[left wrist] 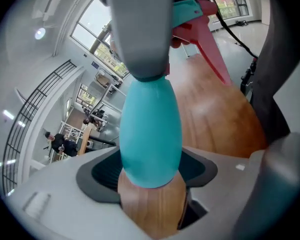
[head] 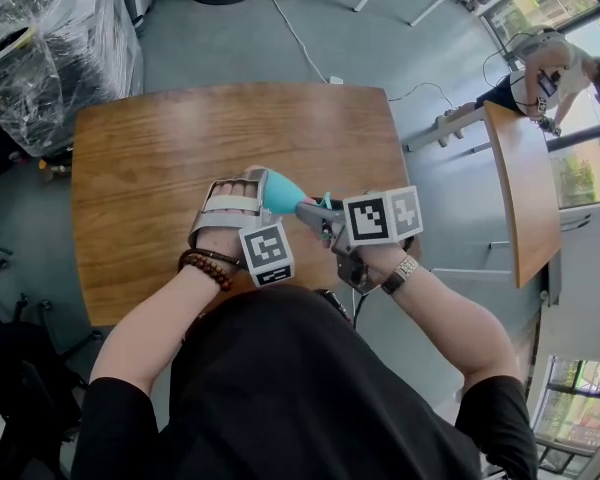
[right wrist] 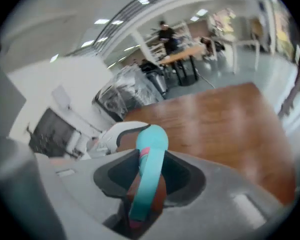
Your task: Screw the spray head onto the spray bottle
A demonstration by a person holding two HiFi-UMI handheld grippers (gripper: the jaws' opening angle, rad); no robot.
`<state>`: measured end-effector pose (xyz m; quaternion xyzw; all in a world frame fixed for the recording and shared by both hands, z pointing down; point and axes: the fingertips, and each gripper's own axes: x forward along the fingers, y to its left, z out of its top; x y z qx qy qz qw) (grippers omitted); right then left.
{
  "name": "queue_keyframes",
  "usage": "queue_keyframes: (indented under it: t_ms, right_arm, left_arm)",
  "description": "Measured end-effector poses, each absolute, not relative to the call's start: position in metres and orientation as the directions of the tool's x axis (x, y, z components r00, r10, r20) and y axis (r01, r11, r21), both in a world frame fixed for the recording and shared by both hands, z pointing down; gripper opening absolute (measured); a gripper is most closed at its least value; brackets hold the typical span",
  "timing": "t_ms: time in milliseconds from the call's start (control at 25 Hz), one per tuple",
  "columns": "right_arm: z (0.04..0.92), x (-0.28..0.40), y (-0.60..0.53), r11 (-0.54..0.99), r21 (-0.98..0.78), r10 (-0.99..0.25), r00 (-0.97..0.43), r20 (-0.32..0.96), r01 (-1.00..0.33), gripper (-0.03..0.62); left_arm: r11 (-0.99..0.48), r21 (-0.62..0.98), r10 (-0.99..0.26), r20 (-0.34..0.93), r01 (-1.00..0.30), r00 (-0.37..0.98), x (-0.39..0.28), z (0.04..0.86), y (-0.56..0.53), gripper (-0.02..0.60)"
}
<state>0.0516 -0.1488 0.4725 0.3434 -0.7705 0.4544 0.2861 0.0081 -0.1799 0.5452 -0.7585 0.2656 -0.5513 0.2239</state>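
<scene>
A wooden table point(head: 160, 168) is seen below both grippers. A plastic-wrapped bundle point(head: 50, 38) stands off its far left corner, and a second table point(head: 525, 188) well to the right. The teal bottle point(head: 280, 193) is clamped in the left gripper point(head: 260, 183) above the table, its neck turned toward the spray head point(right wrist: 149, 179), which is pinched narrowly in the right gripper point(right wrist: 147, 184). The bottle's contents cannot be told.

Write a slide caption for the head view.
Over a wooden table, the left gripper holds a teal spray bottle while the right gripper grips the spray head.
</scene>
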Motion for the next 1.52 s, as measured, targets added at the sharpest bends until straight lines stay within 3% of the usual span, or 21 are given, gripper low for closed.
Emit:
queue_keyframes:
  t_ms: [120,400,440,520,680,920,1040,1120,1200,1360,1440,1520]
  right_arm:
    - [0.482,0.054,-0.152,0.181,-0.617,-0.273,-0.642,0.717,-0.766,0.129]
    - [0.495,0.06,-0.146,0.183,-0.542,-0.237,-0.572,0.785,-0.82,0.135]
    - [0.496,0.06,-0.144,0.186,-0.536,-0.225,-0.567,0.792,-0.823,0.143]
    - [0.498,0.059,-0.142,0.2,-0.536,-0.204,-0.57,0.796,-0.82,0.223]
    - [0.481,0.061,-0.144,0.322,-0.504,-0.221,-0.582,0.783,-0.801,0.315]
    - [0.392,0.061,-0.155,0.705,-0.364,-0.311,-0.727,0.612,-0.608,0.324]
    - [0.374,0.065,-0.146,0.903,0.007,-0.319,-0.661,0.679,-0.429,0.322]
    - [0.386,0.073,-0.138,0.931,0.311,-0.364,-0.511,0.779,-0.188,0.321]
    - [0.404,0.078,-0.128,0.858,0.503,-0.432,-0.386,0.815,0.102,0.319]
    - [0.436,0.066,-0.103,0.59,0.605,-0.48,-0.369,0.796,0.536,0.284]
    - [0.445,0.056,-0.092,0.476,0.603,-0.464,-0.4,0.79,0.64,0.244]
    - [0.454,0.051,-0.08,0.408,0.584,-0.429,-0.417,0.801,0.702,0.244]
  left_arm:
    - [-0.772,-0.617,-0.635,0.738,-0.153,0.23,0.008,0.556,-0.179,0.37]
    - [-0.896,-0.379,-0.439,0.834,-0.231,0.335,0.025,0.587,-0.149,0.373]
    - [-0.909,-0.343,-0.41,0.84,-0.239,0.354,0.03,0.591,-0.144,0.373]
    - [-0.927,-0.276,-0.36,0.846,-0.254,0.393,0.037,0.596,-0.133,0.373]
    - [-0.945,-0.186,-0.295,0.842,-0.27,0.452,0.042,0.599,-0.124,0.373]
    - [-0.97,-0.152,-0.229,0.832,-0.189,0.506,0.028,0.592,-0.128,0.374]
    - [-0.982,-0.135,-0.185,0.835,-0.132,0.518,0.019,0.589,-0.129,0.375]
    - [-0.989,-0.106,-0.145,0.834,-0.103,0.533,0.016,0.587,-0.127,0.376]
    - [-0.995,-0.072,-0.101,0.832,-0.075,0.546,0.017,0.585,-0.122,0.376]
    - [-1.0,-0.029,-0.019,0.833,0.01,0.554,0.024,0.585,-0.107,0.377]
    - [-0.998,-0.025,0.008,0.842,0.054,0.54,0.027,0.587,-0.1,0.377]
    - [-0.996,-0.02,0.03,0.848,0.088,0.529,0.031,0.587,-0.094,0.377]
